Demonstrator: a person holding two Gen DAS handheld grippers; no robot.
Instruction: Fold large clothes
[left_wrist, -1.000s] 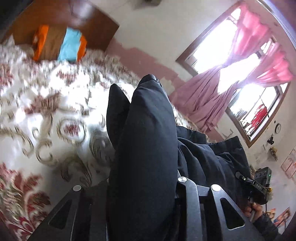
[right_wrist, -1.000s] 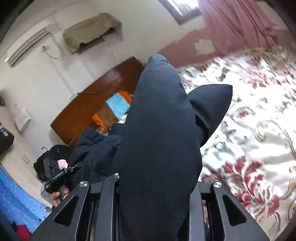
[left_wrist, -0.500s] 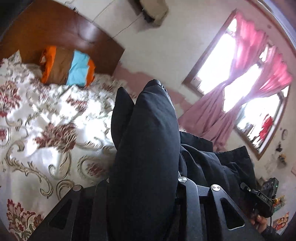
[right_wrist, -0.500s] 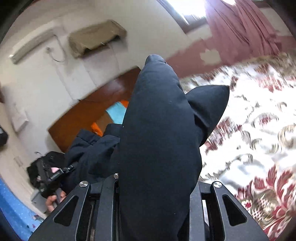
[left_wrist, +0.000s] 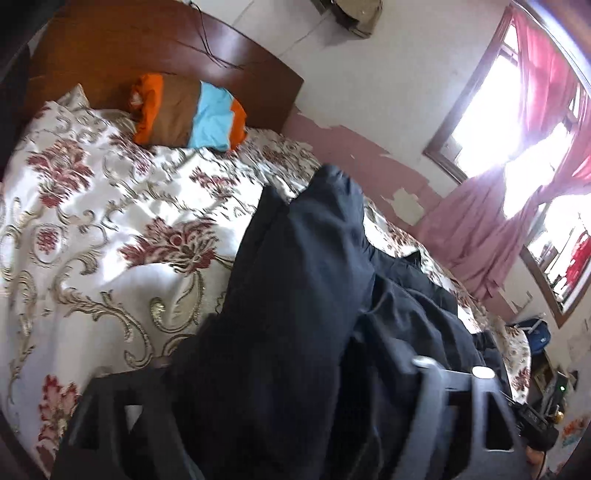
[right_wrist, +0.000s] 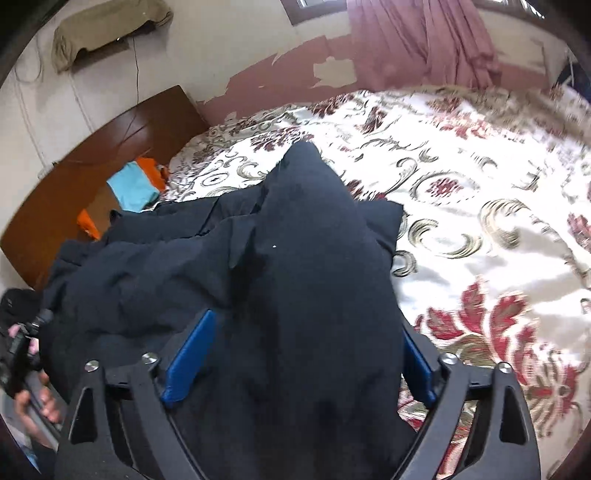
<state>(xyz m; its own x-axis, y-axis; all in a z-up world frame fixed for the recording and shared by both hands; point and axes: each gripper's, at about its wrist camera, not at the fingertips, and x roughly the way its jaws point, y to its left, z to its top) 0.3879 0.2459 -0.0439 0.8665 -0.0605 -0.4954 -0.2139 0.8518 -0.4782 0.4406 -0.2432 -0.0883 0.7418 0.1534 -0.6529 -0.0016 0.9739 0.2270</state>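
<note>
Floral bed (right_wrist: 480, 229) below: both hand-held grippers (left_wrist: 295, 417) (right_wrist: 295, 373) apart w/ dark garment (right_wrist: 314, 277) between fingers, prob. laying fabric down for fold.

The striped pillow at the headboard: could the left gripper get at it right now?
Probably not yet. The dark garment is heaped across the left gripper and its jaws, and the pillow sits well ahead against the headboard, with bedspread between.

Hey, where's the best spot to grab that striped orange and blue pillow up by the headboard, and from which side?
Grip the striped pillow by its orange end, coming from the bedspread side. It leans against the headboard, so its back is blocked, while that end looks free.
</note>
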